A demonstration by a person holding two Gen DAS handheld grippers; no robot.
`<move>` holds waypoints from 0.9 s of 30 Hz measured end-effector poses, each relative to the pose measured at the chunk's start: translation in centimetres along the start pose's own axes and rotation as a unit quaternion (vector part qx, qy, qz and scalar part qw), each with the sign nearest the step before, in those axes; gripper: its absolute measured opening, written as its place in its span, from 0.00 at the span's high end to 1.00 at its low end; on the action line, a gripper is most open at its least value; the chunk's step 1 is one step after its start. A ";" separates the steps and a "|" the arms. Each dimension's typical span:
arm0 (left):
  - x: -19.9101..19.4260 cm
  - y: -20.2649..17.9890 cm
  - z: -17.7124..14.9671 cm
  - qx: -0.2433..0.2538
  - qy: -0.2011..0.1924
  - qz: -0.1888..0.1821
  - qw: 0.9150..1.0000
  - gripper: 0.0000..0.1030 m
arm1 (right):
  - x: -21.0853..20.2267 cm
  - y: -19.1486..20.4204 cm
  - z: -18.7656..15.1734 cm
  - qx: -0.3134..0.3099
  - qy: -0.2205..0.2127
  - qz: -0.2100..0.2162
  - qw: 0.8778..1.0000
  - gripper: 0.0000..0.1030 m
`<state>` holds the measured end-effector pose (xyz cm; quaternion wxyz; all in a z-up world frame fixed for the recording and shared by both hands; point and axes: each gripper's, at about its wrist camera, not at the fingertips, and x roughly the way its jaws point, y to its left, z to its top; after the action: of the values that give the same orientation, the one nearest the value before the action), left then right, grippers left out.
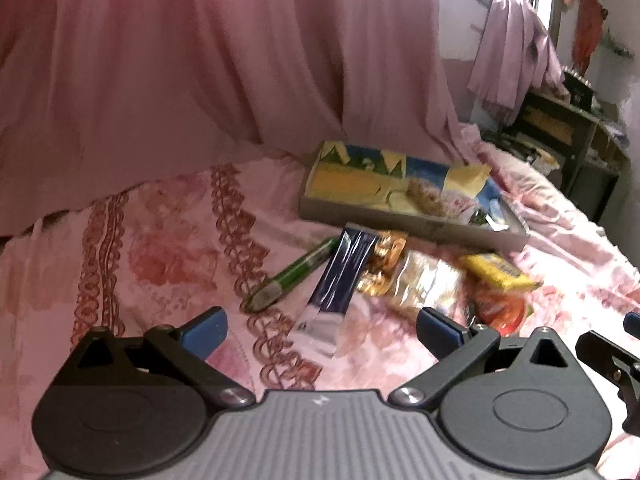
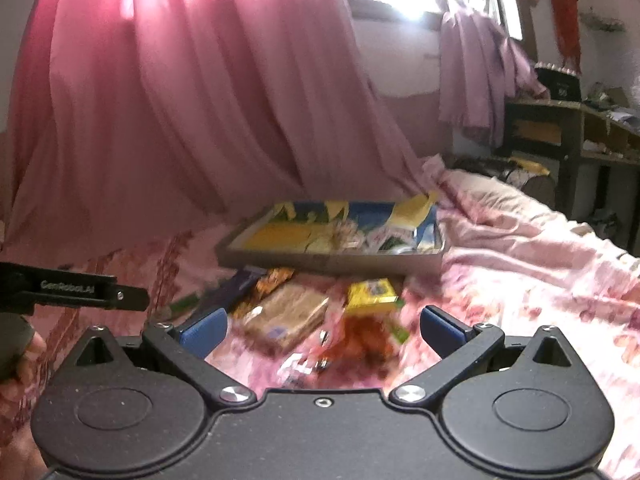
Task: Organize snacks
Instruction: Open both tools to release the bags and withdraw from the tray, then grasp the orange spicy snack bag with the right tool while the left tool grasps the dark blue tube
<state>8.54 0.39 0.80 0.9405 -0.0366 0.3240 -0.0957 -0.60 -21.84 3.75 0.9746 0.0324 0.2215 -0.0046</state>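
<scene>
Several snack packets lie in a loose pile on a pink floral bedspread [image 1: 168,264]. In the left wrist view I see a green stick packet [image 1: 294,276], a dark blue sachet [image 1: 340,276], a gold-orange wrapper [image 1: 382,260], a clear bag of brown biscuits [image 1: 428,280], a yellow packet [image 1: 498,272] and a red-orange packet [image 1: 502,308]. Behind them sits a shallow grey tray [image 1: 360,212] lined with blue and yellow packaging. My left gripper [image 1: 322,330] hangs open just short of the blue sachet. My right gripper [image 2: 322,328] is open above the biscuit bag [image 2: 286,318], the yellow packet [image 2: 372,294] and the red-orange packet [image 2: 366,334].
A pink curtain [image 1: 180,60] hangs down to the bed behind the tray [image 2: 340,262]. A dark shelf unit [image 1: 560,136] stands at the right beyond the bed. The left gripper's side bar [image 2: 80,290] and a hand [image 2: 24,352] show at the right view's left edge.
</scene>
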 end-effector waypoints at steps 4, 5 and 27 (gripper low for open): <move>1.1 0.1 -0.8 0.017 0.022 0.004 1.000 0.00 | 0.7 0.8 -0.6 -0.015 0.022 -0.006 1.000 0.01; 1.3 0.0 -0.9 0.024 0.024 0.001 0.999 0.00 | 0.9 0.9 -0.6 -0.016 0.025 -0.008 1.000 0.01; 5.1 0.1 -1.2 0.090 0.062 -0.013 0.994 0.00 | 5.4 -0.2 -1.4 0.015 0.089 -0.031 0.995 0.01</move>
<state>11.71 -0.57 -3.24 0.9169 0.0500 0.3709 -0.1386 3.63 -21.92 0.15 0.9498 0.0402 0.3083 -0.0350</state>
